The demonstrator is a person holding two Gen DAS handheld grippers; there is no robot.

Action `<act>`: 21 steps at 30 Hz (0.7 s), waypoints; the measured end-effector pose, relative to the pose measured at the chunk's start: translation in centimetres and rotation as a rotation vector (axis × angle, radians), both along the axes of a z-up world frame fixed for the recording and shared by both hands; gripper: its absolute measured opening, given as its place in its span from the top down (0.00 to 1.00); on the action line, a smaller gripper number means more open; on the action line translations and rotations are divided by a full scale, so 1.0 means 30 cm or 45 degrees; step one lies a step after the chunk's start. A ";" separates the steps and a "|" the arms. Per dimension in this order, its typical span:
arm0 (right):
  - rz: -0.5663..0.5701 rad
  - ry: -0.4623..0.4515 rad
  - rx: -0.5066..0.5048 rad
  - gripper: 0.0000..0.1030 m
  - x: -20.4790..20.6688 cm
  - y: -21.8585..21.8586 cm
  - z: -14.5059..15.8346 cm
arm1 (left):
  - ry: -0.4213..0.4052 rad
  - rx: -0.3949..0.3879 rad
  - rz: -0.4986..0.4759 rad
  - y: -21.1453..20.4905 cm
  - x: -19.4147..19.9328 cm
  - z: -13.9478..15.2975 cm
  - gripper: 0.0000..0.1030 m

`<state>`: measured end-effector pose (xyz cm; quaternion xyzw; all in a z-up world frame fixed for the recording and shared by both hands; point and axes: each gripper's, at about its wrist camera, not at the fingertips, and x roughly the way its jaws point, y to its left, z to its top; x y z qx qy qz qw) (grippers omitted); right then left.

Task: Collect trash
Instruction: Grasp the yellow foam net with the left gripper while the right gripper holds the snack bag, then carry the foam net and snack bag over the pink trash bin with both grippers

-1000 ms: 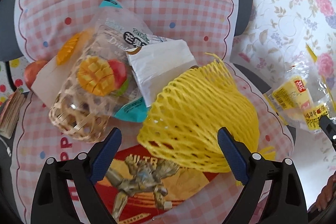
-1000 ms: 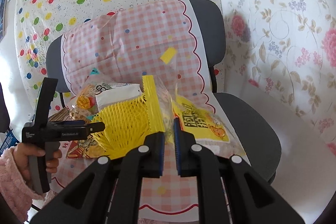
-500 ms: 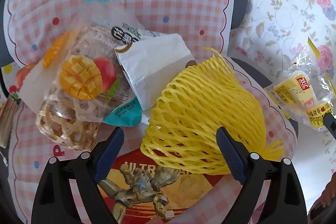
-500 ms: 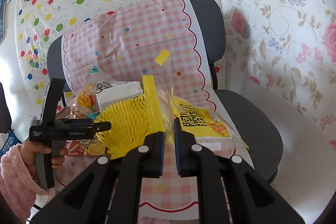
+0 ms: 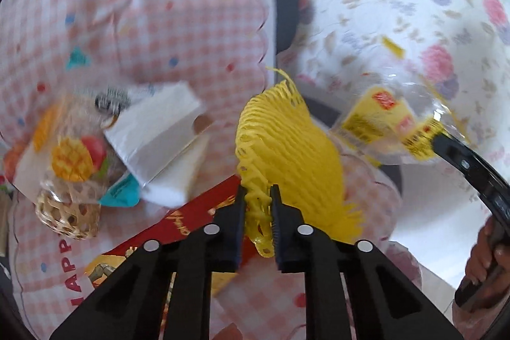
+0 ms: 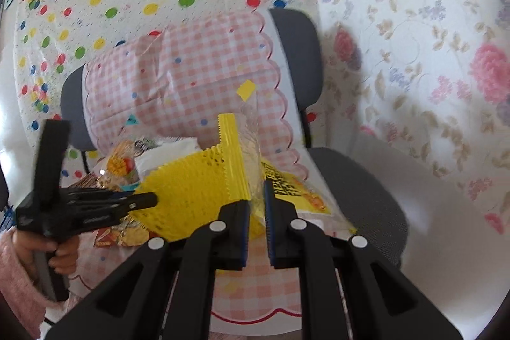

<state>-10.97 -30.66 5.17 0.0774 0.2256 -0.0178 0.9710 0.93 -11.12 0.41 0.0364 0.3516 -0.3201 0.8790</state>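
Note:
A yellow foam fruit net is squeezed thin between the pads of my left gripper, whose jaws are closing on its lower edge. From the right wrist view the same net hangs at the tip of the left gripper. My right gripper is shut on a clear plastic bag with yellow print, held up over the chair seat. That bag also shows at the right of the left wrist view.
On the pink checked cloth over the chair lie a dried-mango packet, a white paper packet, a red snack packet and a small wicker basket. The grey seat lies bare to the right.
The left gripper's jaws went from wide open around the net to pinched on it, flattening it, and the hand rose a little. The right gripper kept still with its bag.

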 end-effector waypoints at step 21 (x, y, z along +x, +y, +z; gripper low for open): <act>0.070 -0.100 0.021 0.92 -0.059 0.090 0.136 | -0.291 0.019 0.123 0.121 -0.332 0.203 0.87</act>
